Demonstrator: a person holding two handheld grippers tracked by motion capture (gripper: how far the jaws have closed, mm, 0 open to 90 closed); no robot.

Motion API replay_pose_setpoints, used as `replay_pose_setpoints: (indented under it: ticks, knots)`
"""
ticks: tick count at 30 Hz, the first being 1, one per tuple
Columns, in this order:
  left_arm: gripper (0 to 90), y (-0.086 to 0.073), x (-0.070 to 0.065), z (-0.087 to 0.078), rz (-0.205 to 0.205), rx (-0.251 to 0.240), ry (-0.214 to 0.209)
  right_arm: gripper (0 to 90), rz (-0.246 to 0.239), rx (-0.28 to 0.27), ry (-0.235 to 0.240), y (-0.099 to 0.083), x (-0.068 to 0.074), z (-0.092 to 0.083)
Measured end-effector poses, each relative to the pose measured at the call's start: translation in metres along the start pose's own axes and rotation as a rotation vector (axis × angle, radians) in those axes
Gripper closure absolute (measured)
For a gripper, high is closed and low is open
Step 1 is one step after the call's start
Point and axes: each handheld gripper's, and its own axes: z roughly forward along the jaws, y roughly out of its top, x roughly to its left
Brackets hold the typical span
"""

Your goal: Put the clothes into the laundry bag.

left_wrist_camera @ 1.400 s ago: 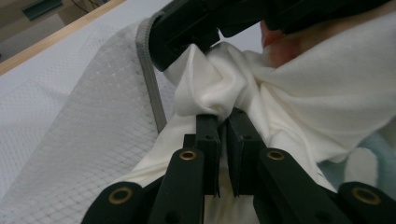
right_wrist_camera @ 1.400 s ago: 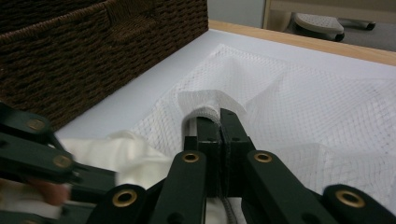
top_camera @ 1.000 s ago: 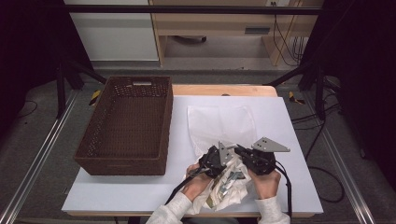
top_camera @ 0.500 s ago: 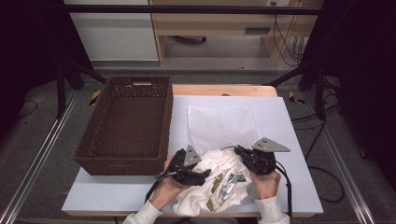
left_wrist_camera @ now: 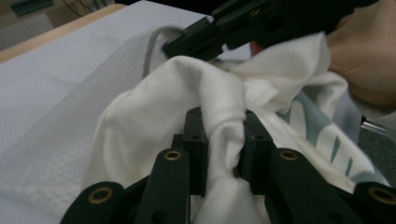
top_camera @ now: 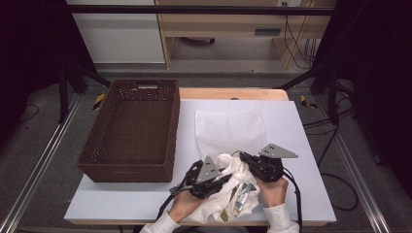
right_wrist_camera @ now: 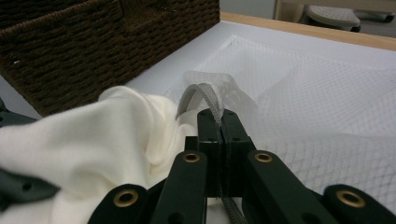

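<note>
A crumpled white garment with teal and gold print lies at the table's front edge, against the near end of a white mesh bag. My left gripper points right into the garment. Its jaws have just been closing, and in the left gripper view they are shut on a fold of the white cloth. My right gripper points left, and its jaws are shut on the mesh bag's grey edge band. The garment bulges just left of them.
A dark wicker basket stands on the table's left half, its near wall close beside the garment. The mesh bag spreads flat toward the table's far side. A wooden strip borders the far edge.
The left gripper drew away to the left with its jaws wide, then came back right and closed on a fold of the garment. The right gripper has stayed put on the bag's edge.
</note>
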Motion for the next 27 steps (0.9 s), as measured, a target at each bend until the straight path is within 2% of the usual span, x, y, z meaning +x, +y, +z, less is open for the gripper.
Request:
replay_pose_setpoints:
  ticks: [2,5,7,11,14,17,20,23,25,26,27]
  knots:
    - [74.0,0.008,-0.005,0.011,0.022,0.016,0.006,89.1,0.004,-0.007,0.006,-0.001,0.000,0.001]
    - [73.6,0.015,-0.009,0.030,0.040,0.071,0.015,89.1,0.006,-0.020,0.008,-0.001,-0.001,0.000]
    - [73.7,0.016,-0.007,0.043,0.038,0.118,0.025,89.1,0.009,-0.037,0.013,0.000,-0.003,-0.003]
    - [74.3,0.012,0.006,0.064,0.035,0.237,0.078,89.2,0.020,-0.076,0.039,0.003,-0.003,-0.010]
    - [74.2,0.005,0.018,0.066,-0.028,0.211,0.048,89.1,-0.003,-0.075,0.044,0.006,0.000,-0.014]
    - [70.2,0.002,0.017,0.061,-0.032,0.173,0.077,89.1,-0.005,-0.063,0.039,0.005,0.001,-0.010]
    - [55.0,0.002,0.015,0.046,-0.024,0.134,0.091,89.1,-0.019,-0.051,0.018,0.004,0.001,-0.011]
    - [34.5,0.002,0.019,0.021,-0.013,0.102,0.118,89.0,-0.019,-0.048,0.014,0.004,-0.001,-0.012]
    - [29.8,0.002,0.021,0.015,-0.016,0.097,0.126,89.0,-0.015,-0.043,0.014,0.004,-0.001,-0.012]
    - [27.1,-0.002,0.029,0.008,-0.023,0.104,0.147,89.0,-0.018,-0.040,0.016,0.003,0.000,-0.011]
    - [25.3,-0.006,0.037,0.010,-0.046,0.113,0.153,89.0,-0.020,-0.038,0.016,0.003,0.000,-0.010]
